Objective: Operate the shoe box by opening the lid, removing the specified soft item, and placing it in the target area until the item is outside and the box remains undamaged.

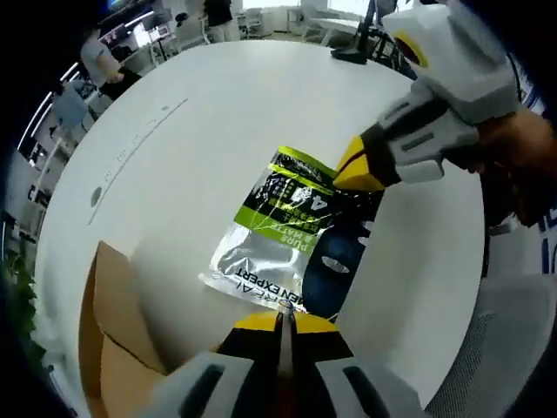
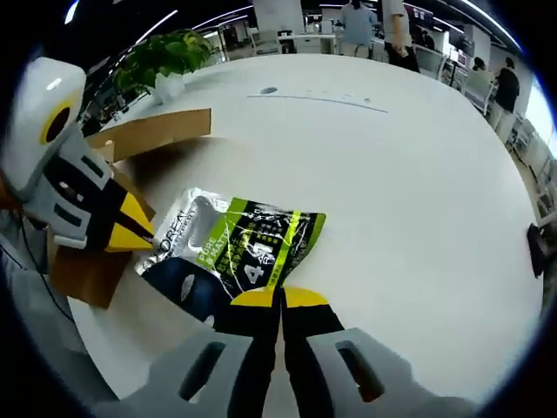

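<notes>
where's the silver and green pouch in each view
Left gripper view: the pouch lies at centre on the white table, just above this view's own claw.
Right gripper view: the pouch lies left of centre, above this claw.
Shared landmark: the cardboard box, beside the pouch.

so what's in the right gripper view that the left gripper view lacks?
Right gripper view alone: a potted plant at the table's far edge. Left gripper view alone: a person's hand behind the right tongs. Both: the silver-green pouch lying flat on the white table, the brown cardboard box beside it, and people in the background.
</notes>
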`<control>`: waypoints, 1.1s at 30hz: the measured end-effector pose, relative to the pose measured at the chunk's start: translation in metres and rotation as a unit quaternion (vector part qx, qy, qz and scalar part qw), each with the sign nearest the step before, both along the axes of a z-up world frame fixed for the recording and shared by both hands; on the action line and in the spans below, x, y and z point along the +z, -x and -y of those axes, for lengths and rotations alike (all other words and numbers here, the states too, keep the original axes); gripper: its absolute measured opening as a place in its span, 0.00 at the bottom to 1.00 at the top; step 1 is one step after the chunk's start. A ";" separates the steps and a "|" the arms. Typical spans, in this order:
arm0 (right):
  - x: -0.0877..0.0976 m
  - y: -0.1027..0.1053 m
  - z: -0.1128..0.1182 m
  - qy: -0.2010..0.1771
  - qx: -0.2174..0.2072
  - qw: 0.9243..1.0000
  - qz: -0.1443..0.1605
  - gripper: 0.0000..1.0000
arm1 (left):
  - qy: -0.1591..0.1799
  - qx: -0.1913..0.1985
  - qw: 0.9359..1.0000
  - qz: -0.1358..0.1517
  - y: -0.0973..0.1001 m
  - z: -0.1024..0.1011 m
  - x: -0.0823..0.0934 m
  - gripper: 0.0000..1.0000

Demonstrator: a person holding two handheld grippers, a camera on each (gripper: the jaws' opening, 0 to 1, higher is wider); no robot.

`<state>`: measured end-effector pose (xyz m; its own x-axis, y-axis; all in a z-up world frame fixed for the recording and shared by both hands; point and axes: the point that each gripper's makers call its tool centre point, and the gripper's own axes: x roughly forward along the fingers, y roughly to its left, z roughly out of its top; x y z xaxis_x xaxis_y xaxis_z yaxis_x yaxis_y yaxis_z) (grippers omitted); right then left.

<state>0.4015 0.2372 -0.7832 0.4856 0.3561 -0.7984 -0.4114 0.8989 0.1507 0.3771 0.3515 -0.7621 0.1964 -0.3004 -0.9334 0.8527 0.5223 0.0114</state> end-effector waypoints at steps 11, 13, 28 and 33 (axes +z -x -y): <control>-0.002 0.005 0.000 0.005 0.001 1.000 -0.002 0.01 | 0.064 0.031 0.997 0.007 0.004 0.010 0.027 0.14; -0.004 0.006 0.002 0.010 0.003 1.000 -0.001 0.03 | 0.077 0.036 0.996 0.006 0.006 0.011 0.033 0.15; 0.012 0.013 0.006 0.030 0.024 0.999 0.033 0.21 | 0.136 0.070 0.988 0.026 0.012 -0.005 0.066 0.25; 0.024 0.016 0.004 0.028 0.033 0.998 0.049 0.27 | 0.148 0.079 0.985 0.037 0.014 -0.016 0.078 0.27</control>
<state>0.3855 0.2334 -0.7590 0.5385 0.3459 -0.7684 -0.4806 0.8751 0.0571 0.3635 0.3672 -0.6843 0.3267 -0.5182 -0.7904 0.7634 0.6378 -0.1026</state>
